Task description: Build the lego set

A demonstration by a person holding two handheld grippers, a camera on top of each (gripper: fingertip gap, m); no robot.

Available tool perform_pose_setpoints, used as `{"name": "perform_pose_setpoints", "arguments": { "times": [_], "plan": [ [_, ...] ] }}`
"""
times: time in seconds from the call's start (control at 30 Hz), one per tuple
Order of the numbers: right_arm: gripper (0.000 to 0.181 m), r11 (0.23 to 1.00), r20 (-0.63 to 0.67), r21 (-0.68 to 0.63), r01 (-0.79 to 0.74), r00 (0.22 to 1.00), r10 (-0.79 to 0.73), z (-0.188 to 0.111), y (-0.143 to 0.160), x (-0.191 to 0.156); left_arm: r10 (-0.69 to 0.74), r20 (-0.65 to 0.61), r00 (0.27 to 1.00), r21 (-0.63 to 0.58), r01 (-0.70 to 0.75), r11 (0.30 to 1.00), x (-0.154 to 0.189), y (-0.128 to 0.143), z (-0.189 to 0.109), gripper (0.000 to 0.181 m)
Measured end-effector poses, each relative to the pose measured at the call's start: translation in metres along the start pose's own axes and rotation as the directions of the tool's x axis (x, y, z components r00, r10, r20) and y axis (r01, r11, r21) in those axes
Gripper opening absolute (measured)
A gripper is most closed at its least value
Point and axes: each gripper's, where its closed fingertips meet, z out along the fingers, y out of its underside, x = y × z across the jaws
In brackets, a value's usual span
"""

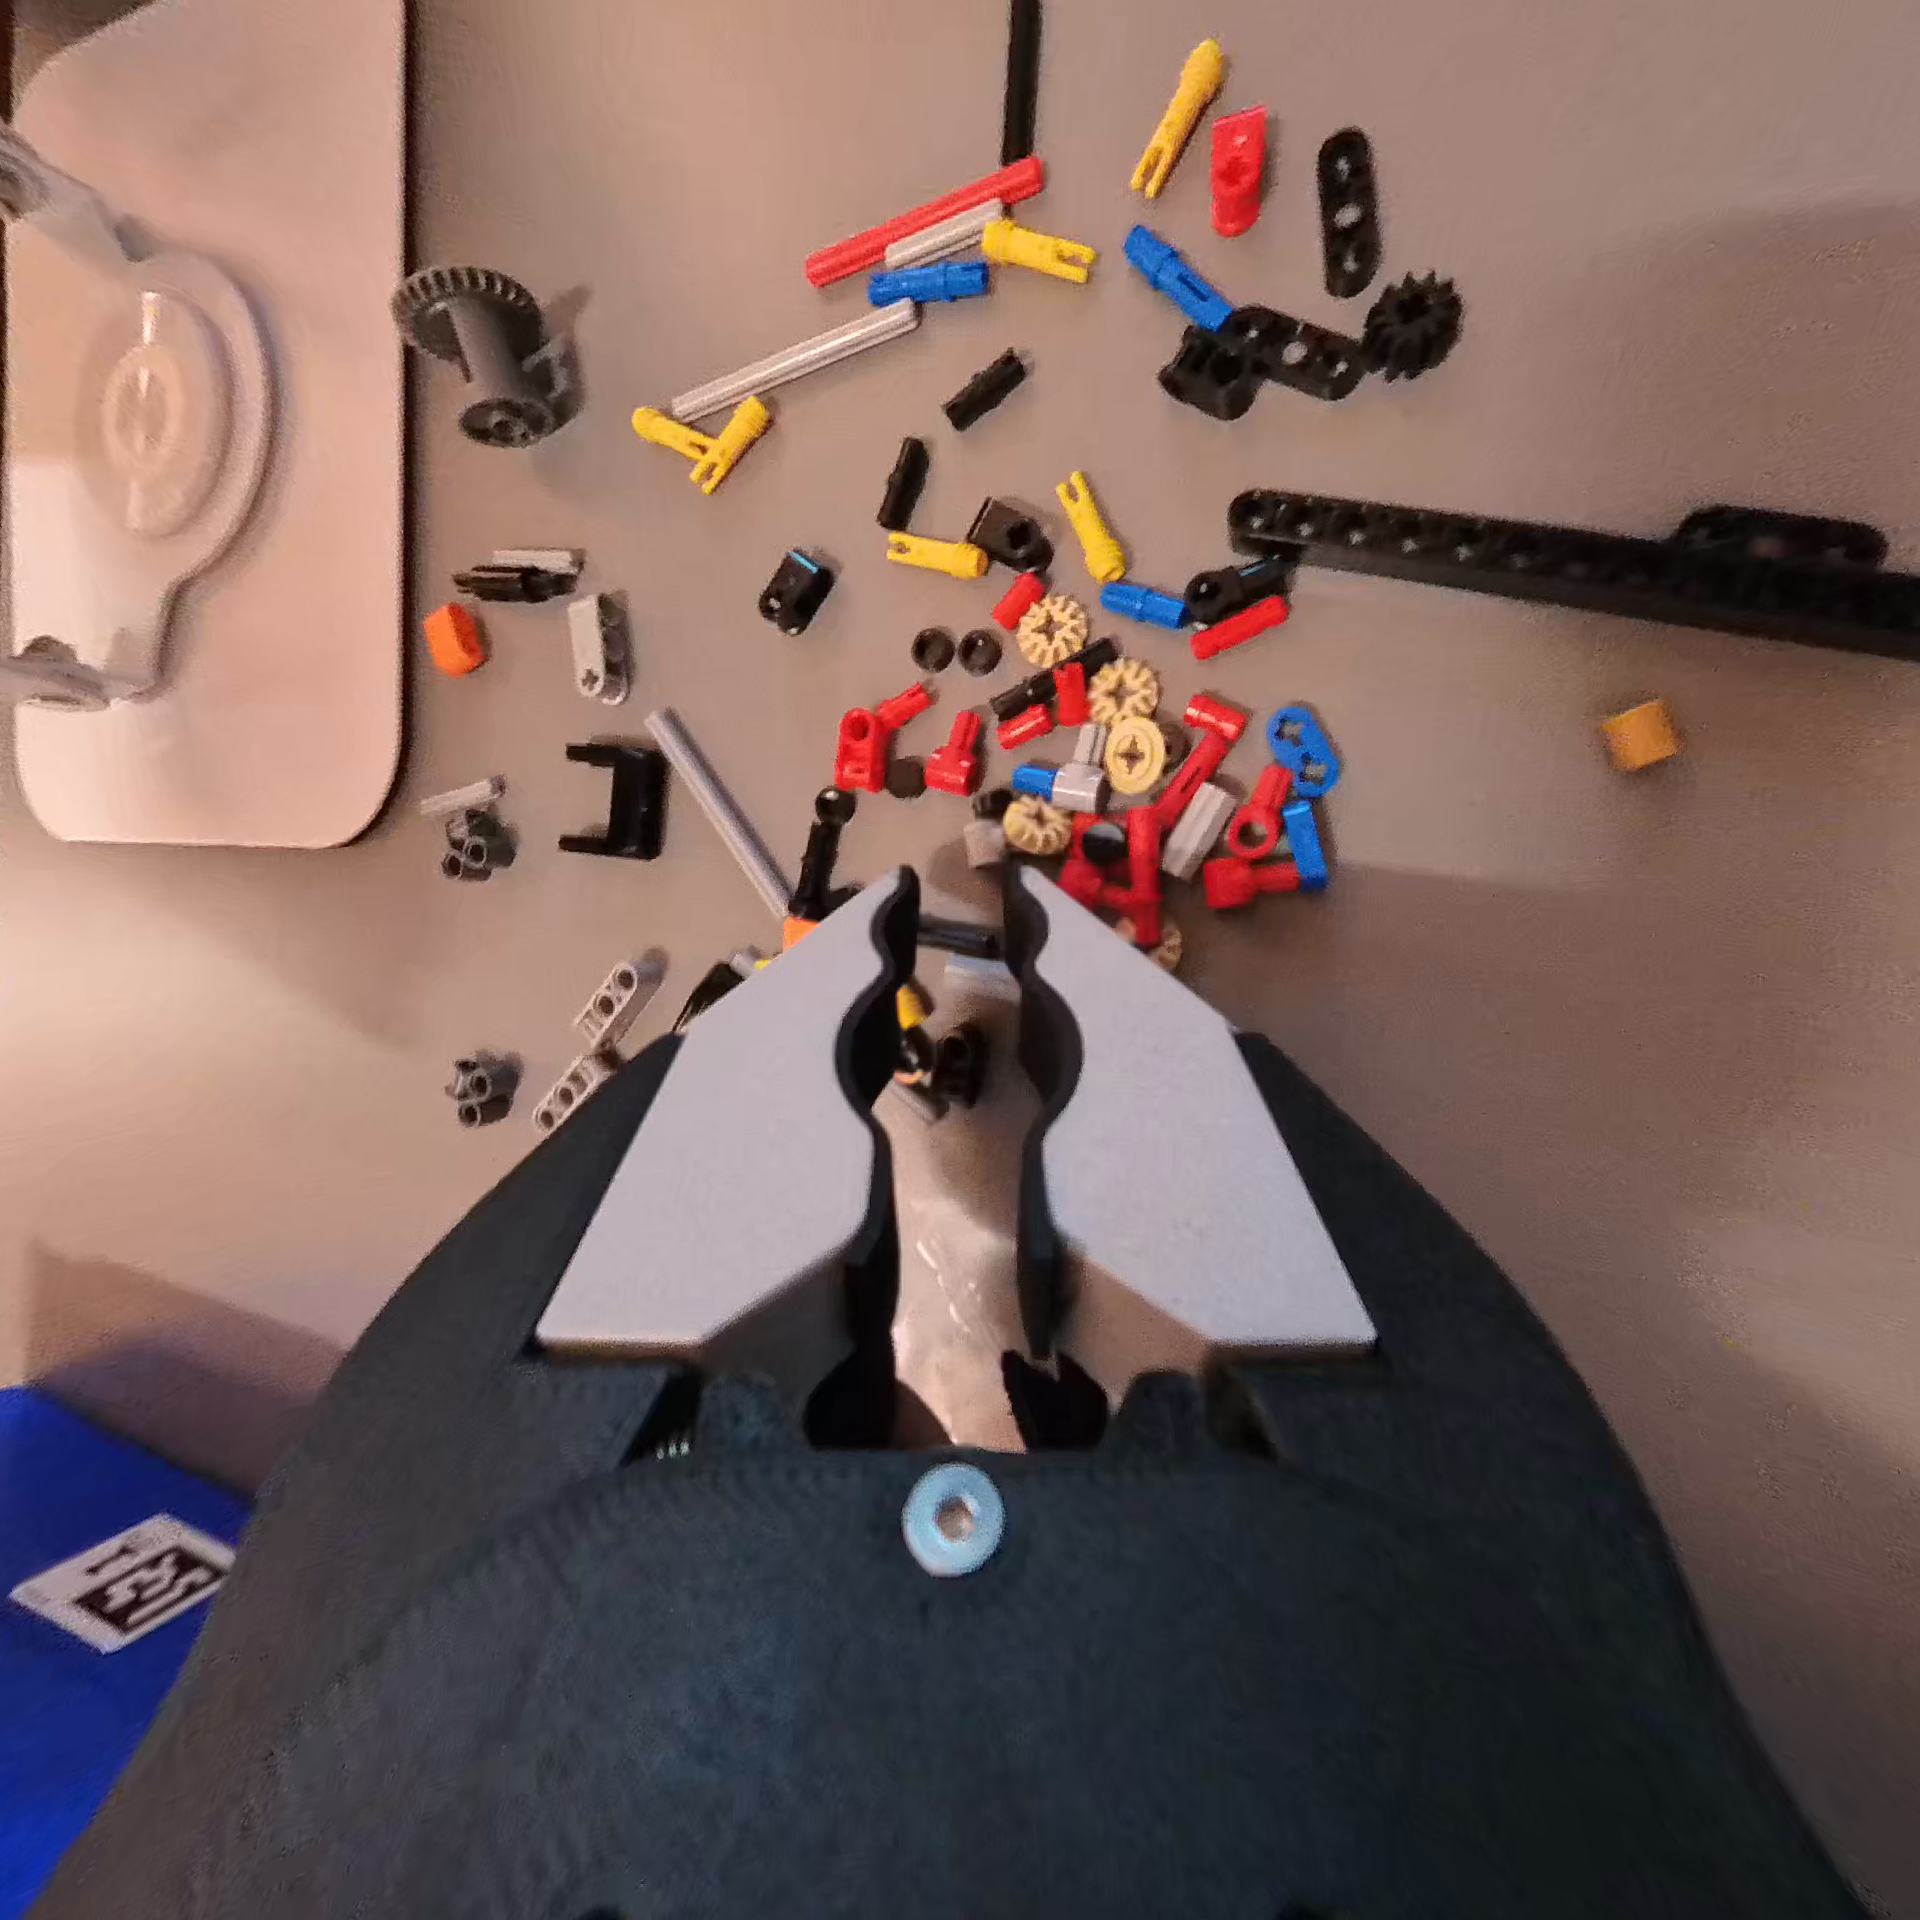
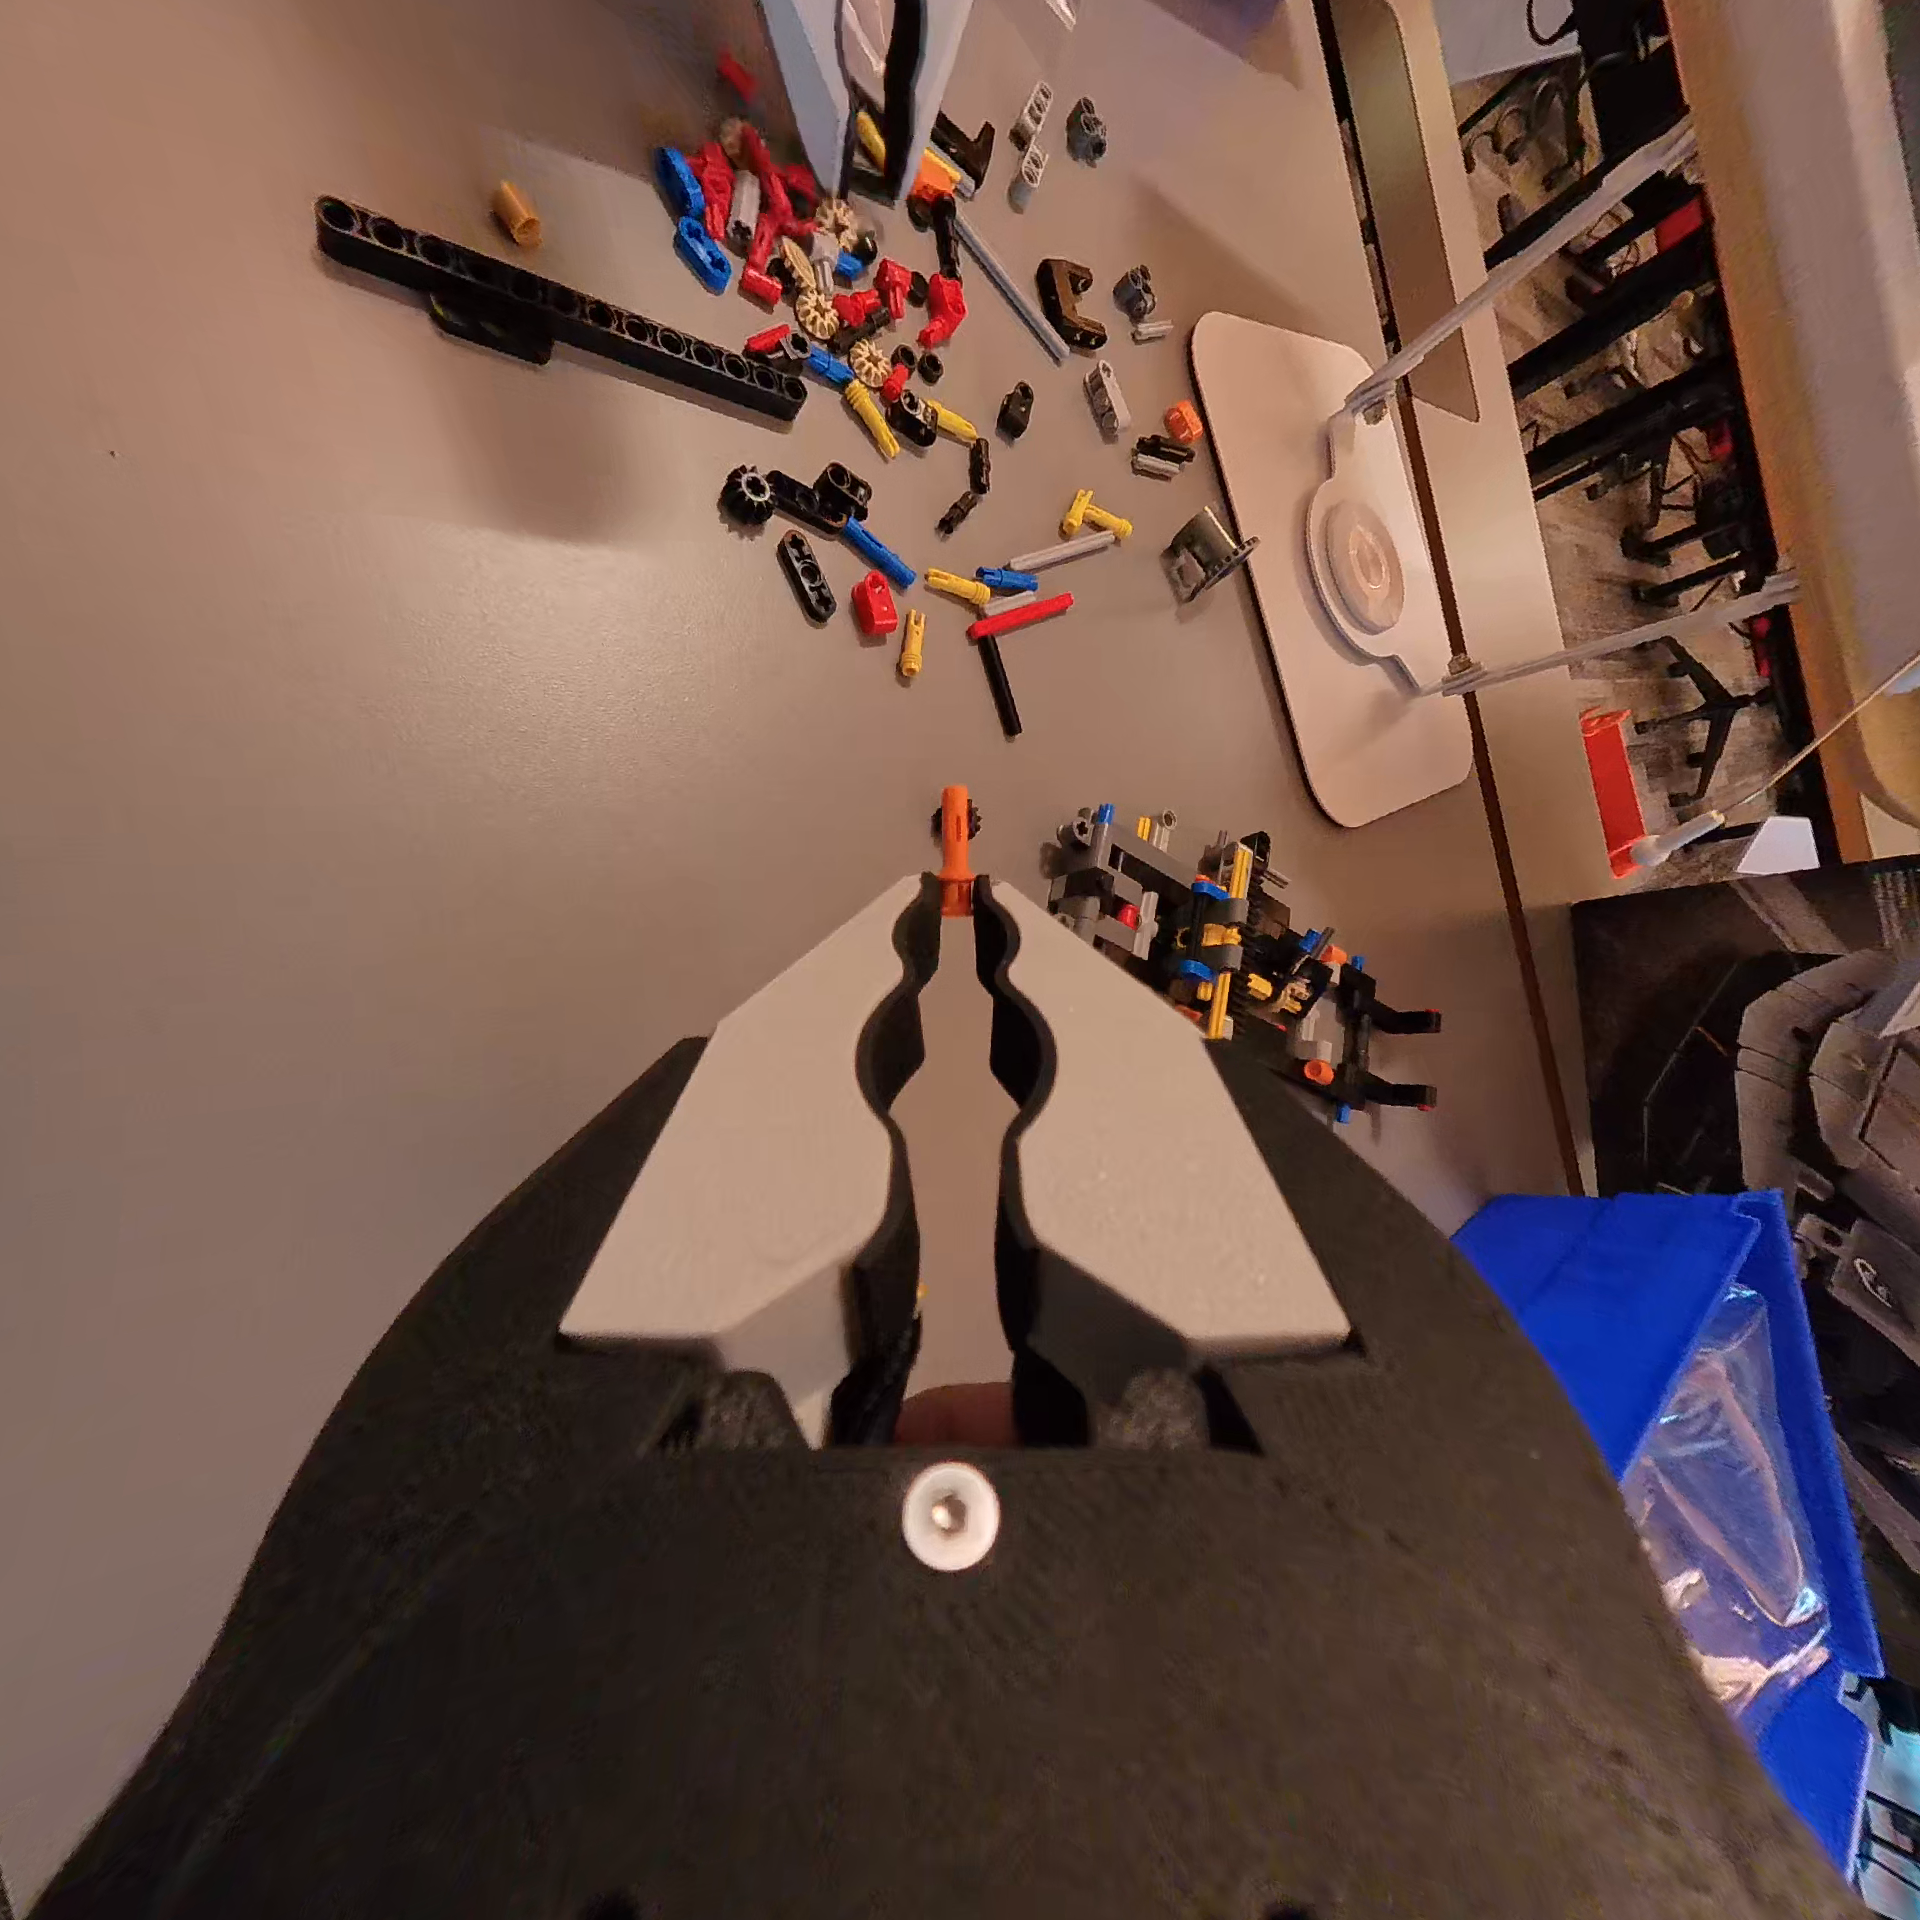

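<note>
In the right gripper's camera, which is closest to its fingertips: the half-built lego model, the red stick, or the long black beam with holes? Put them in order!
From the right gripper:
1. Half-built model, just to its right.
2. Red stick, ahead.
3. Long black beam, far ahead, left.

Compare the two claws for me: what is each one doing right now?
The right claw is shut on a small orange pin with a black gear at its tip; the left claw is open, holding nothing. The right claw sits apart from the loose parts, while the left claw is down over the pile. Both share grey fingers on black bodies.
</note>
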Motion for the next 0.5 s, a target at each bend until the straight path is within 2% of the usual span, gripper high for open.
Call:
{"name": "perform_pose_setpoints", "arguments": {
  "times": [0.3,0.5],
  "plan": [
    [0.003,1.000,0.005,0.007,-0.004,1.000,0.004,0.003,0.001,0.001,0.011,-0.043,0.999,0.043,-0.010,0.999,0.005,-0.013,0.006,0.015],
    [0.003,1.000,0.005,0.009,-0.008,1.000,0.007,0.003,0.003,0.001,0.108,-0.077,0.991,0.048,-0.104,0.993,0.012,-0.018,0.006,0.015]
  ]
}}
